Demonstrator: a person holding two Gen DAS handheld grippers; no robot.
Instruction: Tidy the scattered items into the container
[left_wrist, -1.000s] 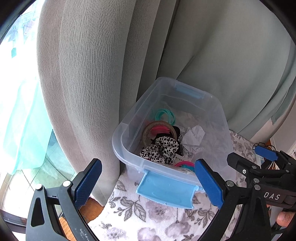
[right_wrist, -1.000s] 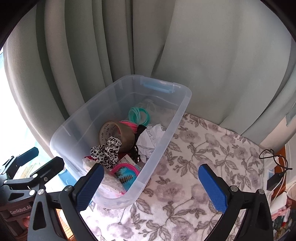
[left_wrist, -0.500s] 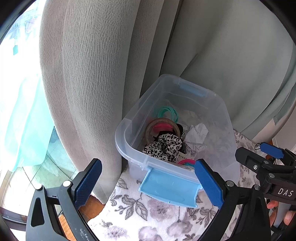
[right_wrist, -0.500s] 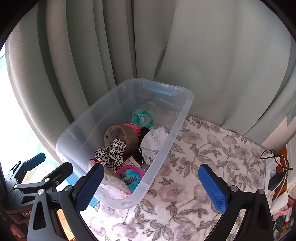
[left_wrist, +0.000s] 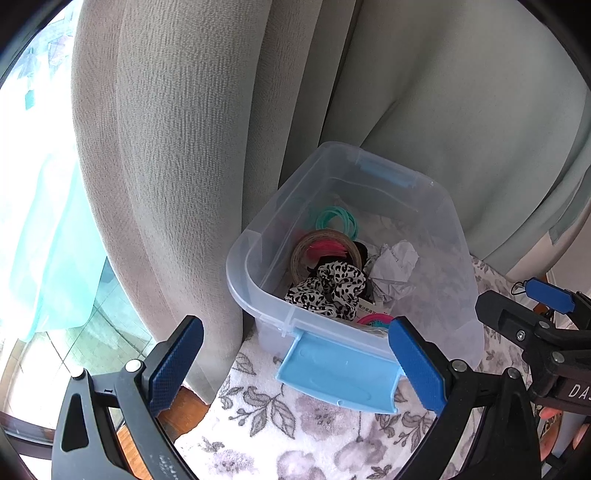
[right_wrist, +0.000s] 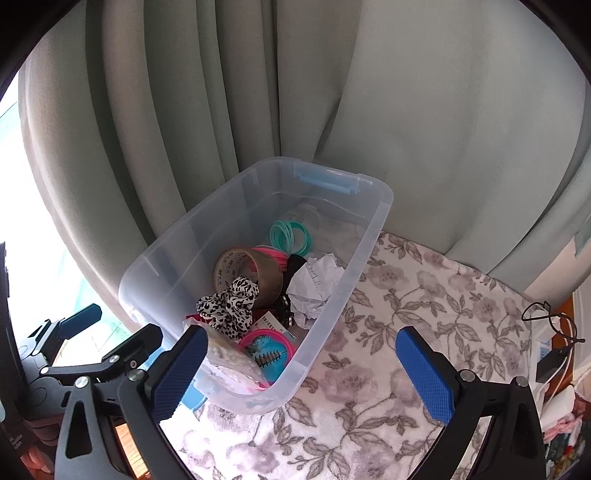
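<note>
Container: we see the clear plastic storage tub with blue latches (right_wrist: 255, 280) standing on the grey-flowered white fleece cloth (right_wrist: 406, 332), its far end against the curtain at 12 o'clock.
Contents: a brown roll of packing tape (right_wrist: 251, 271), a black-and-white spotted fabric scrunchie (right_wrist: 229, 306), a bunch of thin teal bangles (right_wrist: 290, 236), a ball of crumpled white paper (right_wrist: 314, 284) and a pink-rimmed round brush (right_wrist: 267, 349) all lie inside the tub.
Stray items: we find none on the cloth in either view; the scattered things lie where the task wants them.
Left gripper (left_wrist: 295, 363): its blue-padded jaws are spread wide and hold nothing; the tub's hanging blue latch (left_wrist: 340, 373) shows between them at 6 o'clock of the tub.
Right gripper (right_wrist: 301, 373): spread wide too, holding nothing, over the tub's near right corner.
Handling: we judge the tub light, stiff and slick-walled, best gripped at the rim or latch ends; scrunchie and paper soft, bangles likely to slip.
Surface: plush and yielding, so things would sit without sliding.
Room: pale sage-green pleated curtain (right_wrist: 443, 110) behind, bright window glass (left_wrist: 37, 221) at 9 o'clock.
</note>
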